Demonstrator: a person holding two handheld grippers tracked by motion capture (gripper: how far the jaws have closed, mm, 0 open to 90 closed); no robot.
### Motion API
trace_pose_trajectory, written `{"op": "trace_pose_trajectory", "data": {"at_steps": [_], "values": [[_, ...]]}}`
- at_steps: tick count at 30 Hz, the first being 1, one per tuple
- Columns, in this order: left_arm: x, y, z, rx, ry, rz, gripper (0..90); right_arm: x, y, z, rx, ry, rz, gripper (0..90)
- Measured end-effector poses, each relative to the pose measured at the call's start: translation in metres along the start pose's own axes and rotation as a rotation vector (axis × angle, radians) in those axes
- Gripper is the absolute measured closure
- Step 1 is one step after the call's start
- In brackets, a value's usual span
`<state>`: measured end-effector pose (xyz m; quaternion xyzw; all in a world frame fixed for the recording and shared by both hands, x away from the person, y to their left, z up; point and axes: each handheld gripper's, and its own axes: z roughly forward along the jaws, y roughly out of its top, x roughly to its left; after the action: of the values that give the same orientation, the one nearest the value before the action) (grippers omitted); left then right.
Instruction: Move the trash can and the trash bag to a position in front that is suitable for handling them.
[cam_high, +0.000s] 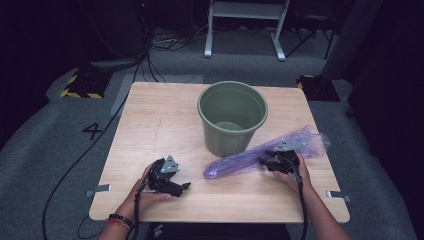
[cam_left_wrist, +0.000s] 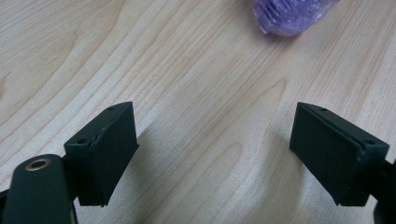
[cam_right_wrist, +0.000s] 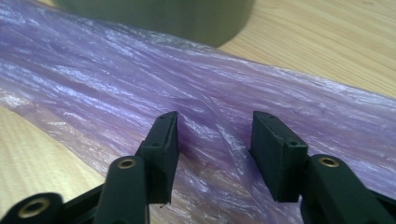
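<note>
A long purple plastic bag (cam_high: 240, 162) lies flat on the wooden table (cam_high: 160, 115), slanting from the table's middle to its right edge, just in front of a green bucket (cam_high: 231, 117). My right gripper (cam_high: 262, 161) rests on the bag's middle. In the right gripper view its jaws (cam_right_wrist: 215, 140) stand half apart, with a crease of the bag's film (cam_right_wrist: 233, 84) between them and no clear pinch. My left gripper (cam_high: 186, 187) sits on bare wood at the front left, open wide (cam_left_wrist: 215, 154) with nothing between its pads. The bag's rounded end (cam_left_wrist: 289, 16) lies ahead of it.
The bucket stands upright at the table's centre back, and the bottom of its inside looks bare. Its base (cam_right_wrist: 154, 18) is close behind the bag. Metal brackets (cam_high: 98, 190) stick out at the table's front corners. Cables trail from both grippers.
</note>
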<state>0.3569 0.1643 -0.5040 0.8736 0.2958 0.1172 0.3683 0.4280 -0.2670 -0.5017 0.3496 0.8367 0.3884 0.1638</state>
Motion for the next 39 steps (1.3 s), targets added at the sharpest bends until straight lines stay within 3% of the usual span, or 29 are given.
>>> {"op": "trace_pose_trajectory", "data": {"at_steps": [15,39], "values": [[0.0000,0.0001,0.0000,0.001,0.002,0.000,14.8,-0.0065,0.0017,0.0023,-0.013,-0.006,0.016,87.0],[0.0000,-0.0003,-0.0004,0.001,0.001,0.005,14.8,-0.0059,0.0015,0.0013,-0.028,-0.014,0.015,89.8]]}}
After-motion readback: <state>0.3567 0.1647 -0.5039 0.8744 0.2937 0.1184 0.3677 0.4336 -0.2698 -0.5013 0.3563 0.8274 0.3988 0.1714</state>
